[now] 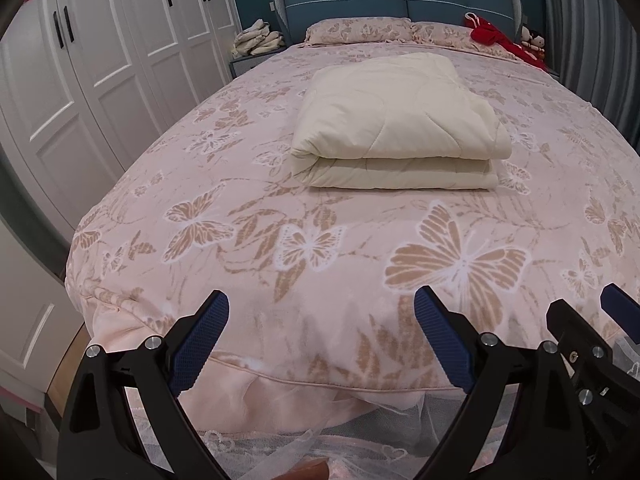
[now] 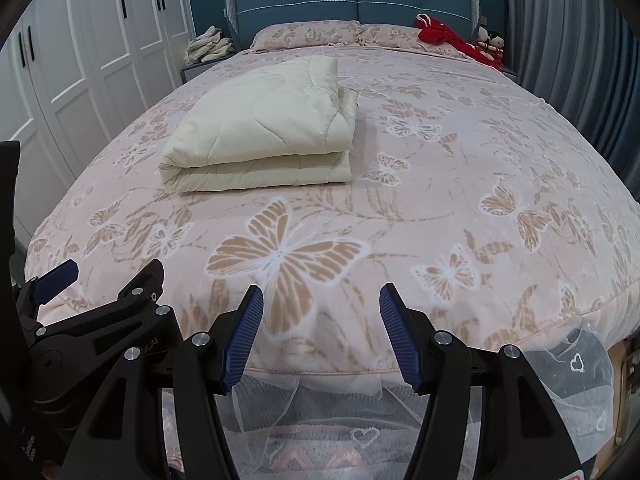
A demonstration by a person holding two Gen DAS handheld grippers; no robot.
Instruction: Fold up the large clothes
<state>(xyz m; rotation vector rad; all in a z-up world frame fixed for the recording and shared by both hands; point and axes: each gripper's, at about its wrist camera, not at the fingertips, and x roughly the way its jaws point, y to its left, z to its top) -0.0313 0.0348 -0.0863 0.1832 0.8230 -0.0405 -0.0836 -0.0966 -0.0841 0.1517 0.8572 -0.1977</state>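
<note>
At the frame's centre, a cream quilt (image 1: 400, 124), folded into a neat 2-layer stack, rests on the butterfly-print bedspread (image 1: 256, 240), so folding looks finished. Both tongs, left (image 1: 322, 340) and right (image 2: 322, 334), hang wide and empty at the lower edge, side by side. Pillows (image 1: 360, 31), a red garment (image 1: 486, 32) and dolls (image 2: 490, 42) sit upper right, well apart; nothing obstructs.

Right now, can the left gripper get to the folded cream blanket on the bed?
Probably not without moving closer. The left gripper hangs open at the foot of the bed, and the folded cream blanket lies farther up toward the pillows. Nothing stands between them, only bare bedspread.
</note>
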